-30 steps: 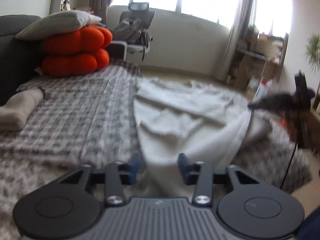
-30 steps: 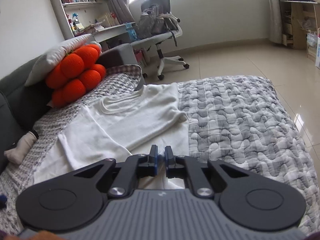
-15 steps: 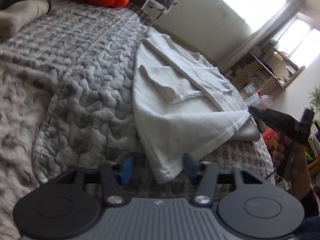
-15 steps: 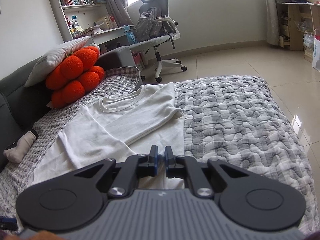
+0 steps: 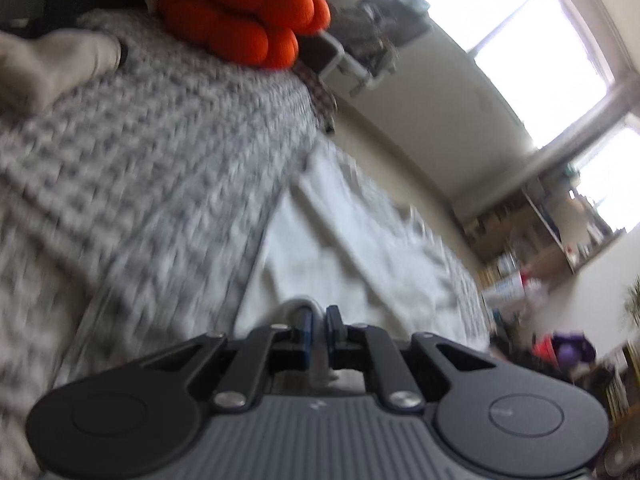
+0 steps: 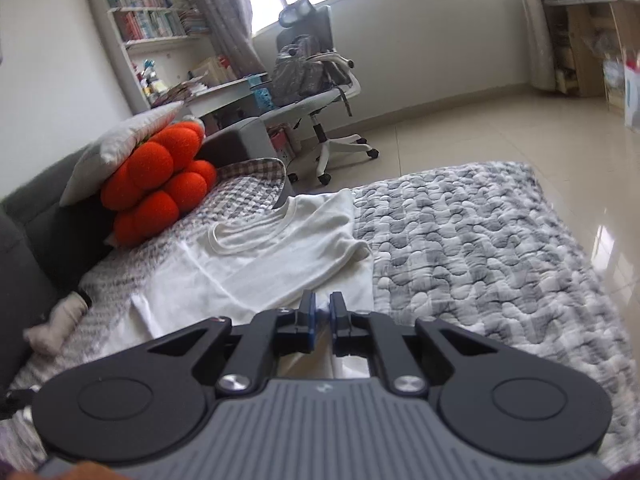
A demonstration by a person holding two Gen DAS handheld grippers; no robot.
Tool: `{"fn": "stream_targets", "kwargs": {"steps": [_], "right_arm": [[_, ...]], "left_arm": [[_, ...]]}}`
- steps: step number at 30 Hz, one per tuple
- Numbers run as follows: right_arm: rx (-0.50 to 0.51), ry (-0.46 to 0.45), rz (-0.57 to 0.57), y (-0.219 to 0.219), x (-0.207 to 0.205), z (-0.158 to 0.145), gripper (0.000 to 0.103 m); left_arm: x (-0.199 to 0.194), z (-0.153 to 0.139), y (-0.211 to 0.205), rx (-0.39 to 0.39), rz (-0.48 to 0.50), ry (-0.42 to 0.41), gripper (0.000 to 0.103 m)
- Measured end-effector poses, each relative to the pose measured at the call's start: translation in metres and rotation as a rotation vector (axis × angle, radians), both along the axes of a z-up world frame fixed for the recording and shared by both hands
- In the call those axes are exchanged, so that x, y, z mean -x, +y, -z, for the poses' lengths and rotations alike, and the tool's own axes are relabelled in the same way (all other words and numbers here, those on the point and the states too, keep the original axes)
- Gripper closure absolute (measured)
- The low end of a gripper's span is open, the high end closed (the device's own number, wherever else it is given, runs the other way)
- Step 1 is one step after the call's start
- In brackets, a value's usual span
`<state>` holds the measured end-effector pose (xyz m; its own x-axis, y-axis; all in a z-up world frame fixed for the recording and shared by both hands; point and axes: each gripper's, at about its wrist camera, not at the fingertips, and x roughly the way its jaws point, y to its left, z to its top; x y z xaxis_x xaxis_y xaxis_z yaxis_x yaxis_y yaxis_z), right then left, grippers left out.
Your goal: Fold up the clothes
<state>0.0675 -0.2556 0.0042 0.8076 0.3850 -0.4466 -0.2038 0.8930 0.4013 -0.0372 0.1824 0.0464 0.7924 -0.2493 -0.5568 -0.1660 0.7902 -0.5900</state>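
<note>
The white shirt (image 6: 276, 268) lay at centre frame on the grey quilt (image 6: 472, 248). Both the left gripper (image 5: 319, 330) and the right gripper (image 6: 322, 316) were clenched on its near hem.

Left wrist view motion-blurred; shirt hem (image 5: 320, 364) hidden between tongs.

A bed under a grey patterned quilt (image 6: 460, 248) carries a white T-shirt (image 6: 264, 264) spread flat. An orange knobbly cushion (image 6: 156, 184) lies beyond the shirt's collar, and a beige rolled cloth (image 6: 56, 324) lies left of the shirt.
</note>
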Motion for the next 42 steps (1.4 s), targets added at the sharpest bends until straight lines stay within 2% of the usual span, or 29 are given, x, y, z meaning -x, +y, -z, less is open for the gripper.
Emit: {"fn": "stream_targets", "kwargs": {"steps": [4,7,10,12,14,16,18,20,23,26,30,33,37,39,40,42], "right_arm": [[-0.051,0.028,0.024,-0.008,-0.006,0.008,0.095],[-0.088,0.05,0.041,-0.014,-0.01,0.013,0.095],[-0.126,0.071,0.059,-0.02,-0.014,0.019,0.094],[-0.152,0.085,0.071,-0.024,-0.017,0.023,0.094],[-0.17,0.098,0.075,-0.031,-0.016,0.027,0.092],[-0.173,0.102,0.085,-0.038,-0.013,0.029,0.092],[-0.166,0.091,0.092,-0.043,-0.01,0.027,0.089],[-0.171,0.07,0.087,-0.049,-0.007,0.023,0.087],[-0.15,0.034,0.061,-0.053,0.0,0.016,0.087],[-0.066,0.011,-0.005,-0.048,0.007,0.011,0.087],[0.049,-0.018,-0.097,-0.035,0.014,0.009,0.086],[0.088,-0.026,-0.142,-0.027,0.011,0.01,0.083],[0.132,-0.03,-0.18,-0.013,0.001,0.012,0.07],[0.166,-0.033,-0.194,-0.005,-0.004,0.013,0.068],[0.183,-0.035,-0.201,-0.001,-0.006,0.014,0.068],[0.216,-0.038,-0.215,0.007,-0.01,0.015,0.068]], "left_arm": [[-0.044,-0.001,0.006,-0.063,-0.101,-0.01,0.096],[-0.066,0.014,0.021,-0.057,-0.142,0.039,0.096],[-0.061,0.027,0.034,-0.015,-0.154,0.048,0.095],[-0.048,0.029,0.036,-0.027,-0.134,0.016,0.086],[-0.036,0.028,0.035,-0.059,-0.114,-0.02,0.051],[-0.026,0.026,0.035,-0.073,-0.088,-0.07,0.043],[-0.022,0.023,0.032,-0.095,-0.038,-0.124,0.04],[-0.025,0.021,0.026,-0.152,-0.017,-0.141,0.034],[-0.029,0.025,0.023,-0.196,0.009,-0.121,0.034],[-0.024,0.024,0.025,-0.211,0.042,-0.162,0.034],[-0.038,0.029,0.021,-0.215,0.115,-0.131,0.028],[-0.053,0.034,0.015,-0.236,0.166,-0.1,0.025],[-0.076,0.044,0.002,-0.284,0.209,-0.039,0.025],[-0.081,0.045,-0.005,-0.32,0.219,-0.05,0.025],[-0.084,0.045,-0.008,-0.337,0.224,-0.055,0.027],[-0.088,0.047,-0.014,-0.366,0.243,-0.045,0.046]]}}
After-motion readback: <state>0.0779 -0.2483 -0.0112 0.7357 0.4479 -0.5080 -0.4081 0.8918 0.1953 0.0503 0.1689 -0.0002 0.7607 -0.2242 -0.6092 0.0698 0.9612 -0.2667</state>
